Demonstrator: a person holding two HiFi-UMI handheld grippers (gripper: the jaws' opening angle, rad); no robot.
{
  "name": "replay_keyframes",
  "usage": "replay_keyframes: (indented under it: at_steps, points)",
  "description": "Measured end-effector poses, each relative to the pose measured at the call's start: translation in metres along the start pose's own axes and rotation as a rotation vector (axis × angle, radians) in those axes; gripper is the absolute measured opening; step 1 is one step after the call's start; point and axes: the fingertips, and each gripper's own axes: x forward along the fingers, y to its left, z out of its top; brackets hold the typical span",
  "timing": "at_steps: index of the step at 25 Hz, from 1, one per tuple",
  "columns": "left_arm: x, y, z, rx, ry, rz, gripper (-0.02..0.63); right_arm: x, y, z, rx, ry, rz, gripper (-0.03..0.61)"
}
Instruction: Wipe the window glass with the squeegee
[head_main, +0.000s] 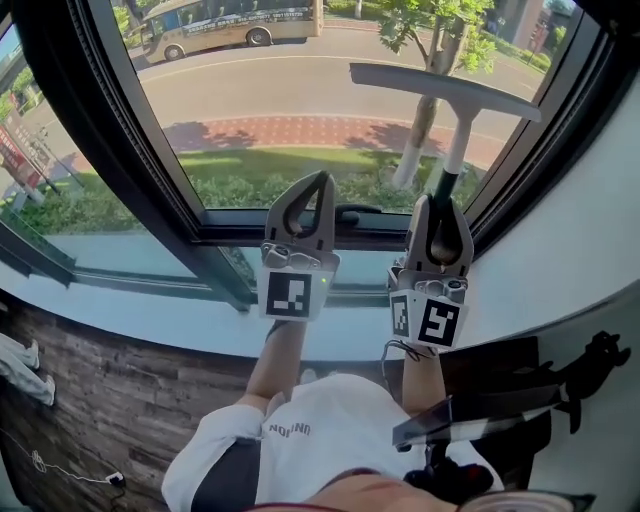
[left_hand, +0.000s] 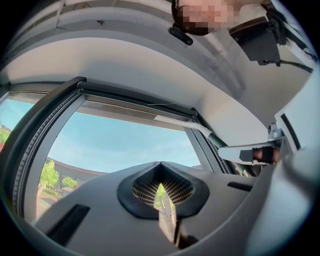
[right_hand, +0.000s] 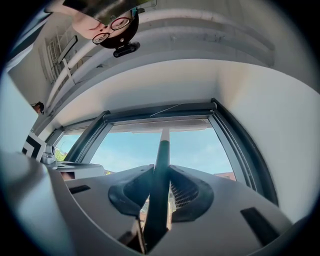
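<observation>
Right gripper (head_main: 440, 205) is clamping the dark handle of the grey T-shaped squeegee (head_main: 462, 120), jaws pinching it from both sides, and aiming it up at the big dark-framed window glass (head_main: 280, 110). Left gripper (head_main: 322, 182) is hanging just beside it with its jaws pressed together on nothing.

Progress-wise I'm guessing early or mid-pass. The flat blade is sitting across the right part of the pane, and I'm not seeing any streaks or wet lines showing what's been wiped. Can't tell if the blade edge is actually touching the glass. Squeegee is looking clean: pale straight blade, white neck, dark grip.
</observation>
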Motion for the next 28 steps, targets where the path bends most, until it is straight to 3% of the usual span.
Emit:
replay_keyframes:
  at_steps: [4, 9, 12, 16, 28]
  points:
    - [0.014, 0.007, -0.003, -0.016, -0.007, -0.003, -0.006, 0.032, -0.032, 0.017, 0.012, -0.070, -0.003, 0.092]
    - [0.009, 0.022, -0.013, -0.005, 0.010, 0.012, -0.006, 0.100, -0.097, 0.058, -0.142, -0.144, -0.015, 0.092]
    - [0.010, 0.032, -0.019, 0.004, 0.024, 0.026, -0.006, 0.141, -0.138, 0.063, -0.196, -0.120, -0.044, 0.092]
    - [0.012, 0.038, -0.016, 0.011, 0.005, 0.036, -0.006, 0.172, -0.175, 0.059, -0.185, -0.083, -0.070, 0.092]
    - [0.013, 0.034, -0.019, 0.021, 0.013, 0.027, -0.006, 0.192, -0.172, 0.064, -0.111, -0.120, -0.011, 0.092]
